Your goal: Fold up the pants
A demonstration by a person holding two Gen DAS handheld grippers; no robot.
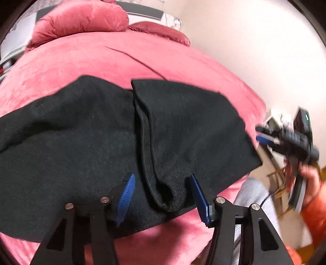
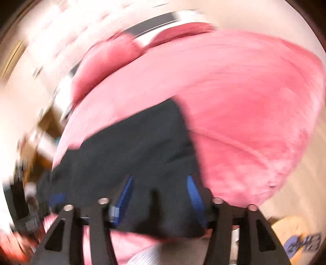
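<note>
Two layers of black pants [image 1: 81,142] stretch sideways along the bed's [image 1: 101,61] near edge; left gripper [image 1: 163,195] and right gripper [image 2: 161,201] gape, unclamped, over the cloth.

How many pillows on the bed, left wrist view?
2. One large pink pillow at the head of the bed, upper left; a second pink pillow to its right, mostly hidden behind the bed's curve. More could be out of view.

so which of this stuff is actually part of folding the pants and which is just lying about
Part of the job:
- black pants, spread on the pink bedcover
- left gripper, open over a bunched fold
- right gripper, open

Just lying about:
- pink pillows at the head of the bed
- clutter on the floor, blurred
</note>
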